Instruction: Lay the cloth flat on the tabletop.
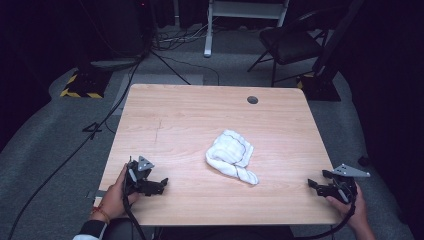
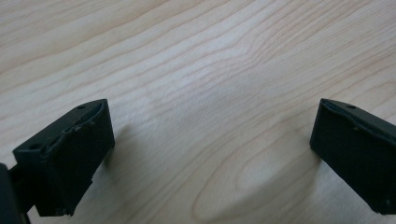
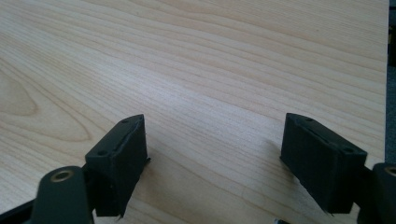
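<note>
A crumpled white cloth [image 1: 231, 156] lies on the light wooden table [image 1: 190, 120], a little right of the middle. My left gripper [image 1: 161, 184] rests low near the front left corner, held by a hand, and it is open with bare wood between its jaws [image 2: 210, 154]. Near the front right edge my right gripper [image 1: 314, 184] also stands open, its jaws wide apart over bare wood [image 3: 212, 149]. Both grippers are well apart from the cloth.
A round cable hole [image 1: 252, 100] sits near the table's far edge. Beyond the table stand a black folding chair [image 1: 290, 42], a white frame [image 1: 245, 15] and cables [image 1: 100, 125] on the grey floor. The table's right edge [image 3: 386, 93] is close to my right gripper.
</note>
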Motion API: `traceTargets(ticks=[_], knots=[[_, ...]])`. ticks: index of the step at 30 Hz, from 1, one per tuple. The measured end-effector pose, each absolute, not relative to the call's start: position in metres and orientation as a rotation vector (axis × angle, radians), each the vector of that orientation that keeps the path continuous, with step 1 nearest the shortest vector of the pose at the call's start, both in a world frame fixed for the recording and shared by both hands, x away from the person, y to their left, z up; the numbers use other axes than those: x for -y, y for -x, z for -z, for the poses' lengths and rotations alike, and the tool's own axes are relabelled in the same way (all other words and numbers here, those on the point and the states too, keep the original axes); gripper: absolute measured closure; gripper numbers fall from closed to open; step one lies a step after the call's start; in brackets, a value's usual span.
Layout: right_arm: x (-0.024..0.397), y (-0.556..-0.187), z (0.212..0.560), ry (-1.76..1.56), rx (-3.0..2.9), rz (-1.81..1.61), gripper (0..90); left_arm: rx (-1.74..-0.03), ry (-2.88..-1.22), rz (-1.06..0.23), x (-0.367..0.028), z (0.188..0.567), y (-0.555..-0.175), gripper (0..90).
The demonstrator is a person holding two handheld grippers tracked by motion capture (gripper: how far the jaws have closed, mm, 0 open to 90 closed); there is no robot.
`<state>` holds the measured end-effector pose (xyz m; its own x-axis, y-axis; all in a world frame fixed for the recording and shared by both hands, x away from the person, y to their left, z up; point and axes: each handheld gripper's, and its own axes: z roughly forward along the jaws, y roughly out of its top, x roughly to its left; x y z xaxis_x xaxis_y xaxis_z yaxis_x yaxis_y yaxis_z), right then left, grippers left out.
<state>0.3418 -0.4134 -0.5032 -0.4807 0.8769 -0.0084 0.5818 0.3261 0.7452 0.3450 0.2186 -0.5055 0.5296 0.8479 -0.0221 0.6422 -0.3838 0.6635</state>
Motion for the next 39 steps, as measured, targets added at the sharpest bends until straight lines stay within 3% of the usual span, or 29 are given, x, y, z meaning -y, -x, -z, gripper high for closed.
traceTargets(ticks=[10, 17, 28, 39], knots=[[0.400, -0.345, 0.500, -1.176, -2.266, -0.971, 26.1, -1.050, -2.218, -0.373, -0.183, 0.505, -0.361, 0.2], [0.345, -0.354, 0.484, -0.919, -2.425, -0.960, 34.4, -1.006, -2.236, -0.355, -0.158, 0.505, -0.373, 0.0], [0.248, -0.363, 0.481, -0.628, -2.593, -1.023, 44.7, -0.768, -2.315, -0.268, -0.122, 0.504, -0.385, 0.3], [0.241, -0.371, 0.494, -0.681, -2.601, -1.059, 53.4, -0.694, -2.327, -0.243, -0.091, 0.504, -0.393, 1.6]])
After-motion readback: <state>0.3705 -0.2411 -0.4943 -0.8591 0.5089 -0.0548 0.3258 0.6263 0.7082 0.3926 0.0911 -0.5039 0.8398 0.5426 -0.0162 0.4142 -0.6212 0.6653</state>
